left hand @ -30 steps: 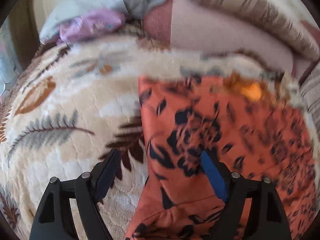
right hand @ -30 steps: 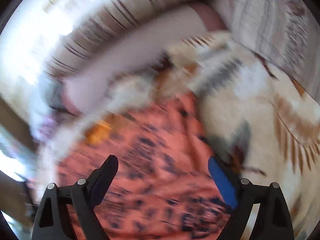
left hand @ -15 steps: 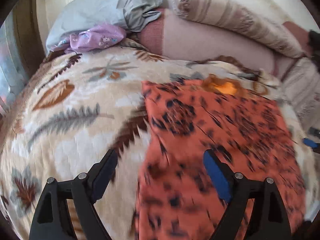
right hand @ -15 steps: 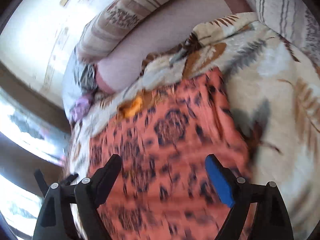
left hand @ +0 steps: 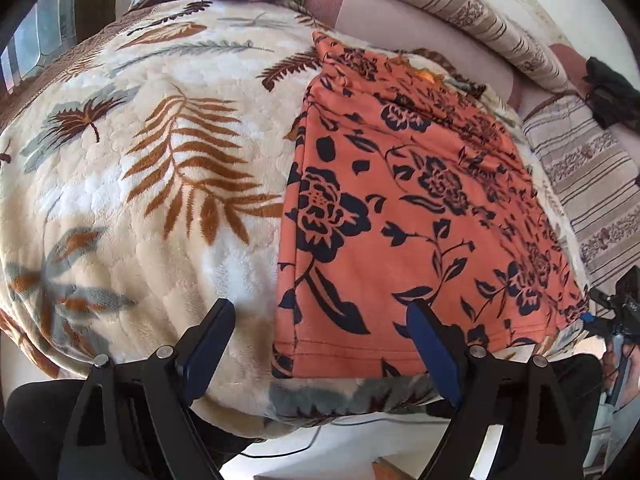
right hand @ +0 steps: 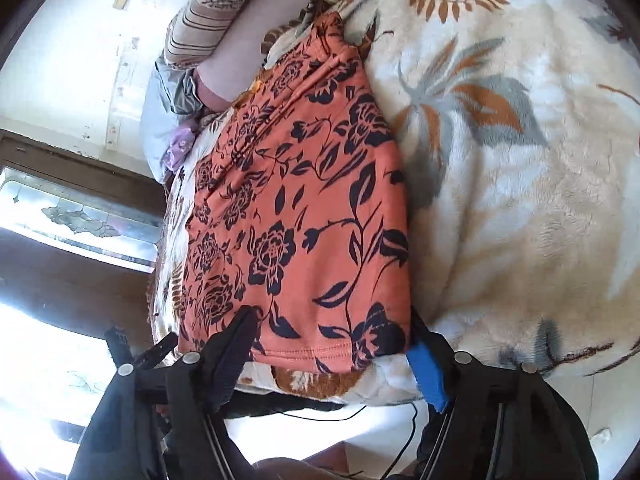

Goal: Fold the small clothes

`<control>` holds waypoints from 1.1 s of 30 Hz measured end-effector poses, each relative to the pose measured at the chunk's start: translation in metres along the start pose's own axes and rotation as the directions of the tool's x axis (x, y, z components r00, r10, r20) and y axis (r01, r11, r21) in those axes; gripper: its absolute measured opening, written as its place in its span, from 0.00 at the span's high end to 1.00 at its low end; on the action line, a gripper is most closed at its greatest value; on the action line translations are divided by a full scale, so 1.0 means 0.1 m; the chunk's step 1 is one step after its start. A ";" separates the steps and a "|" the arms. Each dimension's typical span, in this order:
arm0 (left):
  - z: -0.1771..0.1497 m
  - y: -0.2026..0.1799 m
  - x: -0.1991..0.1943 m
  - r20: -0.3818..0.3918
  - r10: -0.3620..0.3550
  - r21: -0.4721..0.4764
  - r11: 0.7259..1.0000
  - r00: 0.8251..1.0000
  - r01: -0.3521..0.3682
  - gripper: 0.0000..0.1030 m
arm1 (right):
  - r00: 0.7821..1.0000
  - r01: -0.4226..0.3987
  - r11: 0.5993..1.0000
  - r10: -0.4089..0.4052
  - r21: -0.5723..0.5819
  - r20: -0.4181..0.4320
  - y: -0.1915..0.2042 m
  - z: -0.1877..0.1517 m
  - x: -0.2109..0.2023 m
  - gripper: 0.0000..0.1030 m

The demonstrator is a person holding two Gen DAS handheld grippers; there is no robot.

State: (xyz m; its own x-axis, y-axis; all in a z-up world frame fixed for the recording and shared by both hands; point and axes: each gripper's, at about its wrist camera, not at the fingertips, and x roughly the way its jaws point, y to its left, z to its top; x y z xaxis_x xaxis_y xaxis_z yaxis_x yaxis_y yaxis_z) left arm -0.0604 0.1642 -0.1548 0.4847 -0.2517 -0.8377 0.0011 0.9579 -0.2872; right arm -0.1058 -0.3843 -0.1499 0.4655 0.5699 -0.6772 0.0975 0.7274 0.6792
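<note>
Both views backed toward garment (left hand: 404, 208) hem; far end bunched.

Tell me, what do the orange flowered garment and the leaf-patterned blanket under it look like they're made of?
The orange floral garment looks like a thin, smooth knit, perhaps jersey: matte, lying flat, with a stitched hem along its near edge. The leaf-patterned blanket looks like thick plush fleece: its fuzzy pile shows a dimpled, embossed texture and soft sheen. The exact fibres can't be told.

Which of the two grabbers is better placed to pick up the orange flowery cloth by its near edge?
Probably the right gripper: its open jaws, which have just been closing, already straddle the orange garment's near hem. The left gripper is open over the blanket beside it.
</note>
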 end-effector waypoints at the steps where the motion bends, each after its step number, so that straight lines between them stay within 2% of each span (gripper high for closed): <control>1: 0.01 0.02 0.02 -0.001 0.012 -0.012 1.000 1.000 -0.012 0.15 | 1.000 0.014 1.000 -0.014 0.011 0.007 -0.03 0.02 0.03 0.27; 2: 0.03 0.06 0.08 -0.034 0.032 -0.038 0.999 0.999 -0.034 0.20 | 1.000 0.028 0.999 -0.028 0.045 0.001 -0.08 0.03 0.05 0.28; 3: 0.03 0.09 0.13 -0.062 0.037 -0.065 0.997 0.997 -0.041 0.40 | 1.000 0.027 0.998 -0.026 0.063 -0.008 -0.11 0.04 0.06 0.34; 4: 0.03 0.11 0.12 -0.057 0.081 -0.073 0.994 0.995 -0.085 0.51 | 1.000 0.024 0.998 -0.023 0.060 -0.008 -0.09 0.06 0.06 0.46; 5: 0.03 0.13 0.09 -0.057 0.092 -0.082 0.992 0.994 -0.096 0.71 | 1.000 0.013 0.999 -0.013 0.051 0.000 -0.06 0.07 0.05 0.53; 6: 0.03 0.15 0.07 -0.056 0.067 -0.101 0.992 0.996 -0.072 0.77 | 1.000 -0.003 0.999 0.002 0.047 0.011 -0.02 0.07 0.04 0.60; 8: 0.02 0.18 0.00 -0.032 0.050 -0.122 0.991 0.998 -0.054 0.77 | 1.000 0.001 0.999 -0.002 0.047 0.031 0.00 0.08 0.03 0.61; 10: -0.01 0.15 -0.05 -0.002 0.034 -0.101 0.994 0.999 -0.034 0.72 | 0.998 0.054 0.997 -0.056 0.062 0.020 -0.05 0.09 0.07 0.58; 11: -0.02 0.14 -0.06 -0.007 0.036 -0.098 0.994 0.999 -0.037 0.62 | 0.998 0.060 0.996 -0.060 0.072 0.000 -0.05 0.09 0.11 0.58; 13: -0.03 0.10 -0.11 0.017 0.012 -0.092 0.996 1.000 -0.011 0.57 | 0.999 0.032 0.999 -0.033 0.036 0.022 0.02 0.08 0.06 0.58; 14: -0.03 0.06 -0.14 0.040 0.020 -0.066 0.998 0.999 -0.017 0.50 | 0.999 0.015 1.000 -0.016 0.019 0.037 0.05 0.07 0.04 0.58; 15: -0.03 0.01 -0.11 0.049 0.036 -0.042 0.999 0.998 -0.034 0.40 | 0.999 0.007 1.000 -0.007 0.011 0.047 0.07 0.08 0.02 0.57; 17: -0.02 -0.02 0.05 0.019 0.055 -0.006 0.998 0.998 -0.055 0.36 | 0.999 0.030 0.999 -0.031 0.028 0.030 0.00 0.09 0.08 0.52; 18: -0.02 -0.01 0.17 -0.026 0.071 -0.003 0.997 0.997 -0.071 0.39 | 0.999 0.047 0.997 -0.048 0.059 0.005 -0.06 0.10 0.14 0.52; 19: -0.02 -0.01 0.19 -0.024 0.104 0.008 0.995 0.994 -0.104 0.44 | 0.999 0.046 0.996 -0.046 0.071 -0.003 -0.08 0.11 0.16 0.52; 20: -0.03 -0.02 0.16 -0.017 0.125 0.012 0.992 0.992 -0.125 0.58 | 0.999 0.042 0.997 -0.042 0.059 0.002 -0.06 0.11 0.15 0.52; 21: -0.02 -0.03 0.12 -0.020 0.131 0.014 0.991 0.991 -0.130 0.80 | 0.999 0.040 0.998 -0.041 0.047 0.007 -0.04 0.11 0.14 0.52; 22: -0.01 -0.03 0.07 -0.018 0.130 0.010 0.992 0.991 -0.130 0.84 | 0.999 0.036 0.998 -0.037 0.045 0.009 -0.04 0.11 0.12 0.52; 26: -0.03 -0.06 -0.19 0.071 0.103 0.023 0.994 0.992 -0.105 0.84 | 0.999 0.035 0.998 -0.036 0.053 0.012 -0.07 0.09 0.12 0.52; 29: -0.02 -0.08 0.00 0.034 0.116 0.050 0.992 0.993 -0.118 0.76 | 0.999 0.039 0.997 -0.038 0.060 -0.005 -0.09 0.13 0.18 0.52; 30: -0.02 -0.04 0.13 -0.014 0.111 0.043 0.993 0.994 -0.110 0.75 | 0.999 0.039 0.998 -0.038 0.056 -0.005 -0.08 0.14 0.19 0.52; 33: -0.02 -0.01 0.19 -0.026 0.093 0.010 0.996 0.995 -0.093 0.74 | 0.999 0.028 0.997 -0.026 0.069 -0.019 -0.11 0.16 0.21 0.52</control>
State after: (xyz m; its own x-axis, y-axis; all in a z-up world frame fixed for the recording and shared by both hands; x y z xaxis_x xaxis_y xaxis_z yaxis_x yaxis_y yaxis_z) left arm -0.0533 0.1581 -0.1712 0.4597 -0.1649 -0.8726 -0.0352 0.9785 -0.2034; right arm -0.0827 -0.3863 -0.1675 0.4461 0.5575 -0.7001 0.1710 0.7148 0.6781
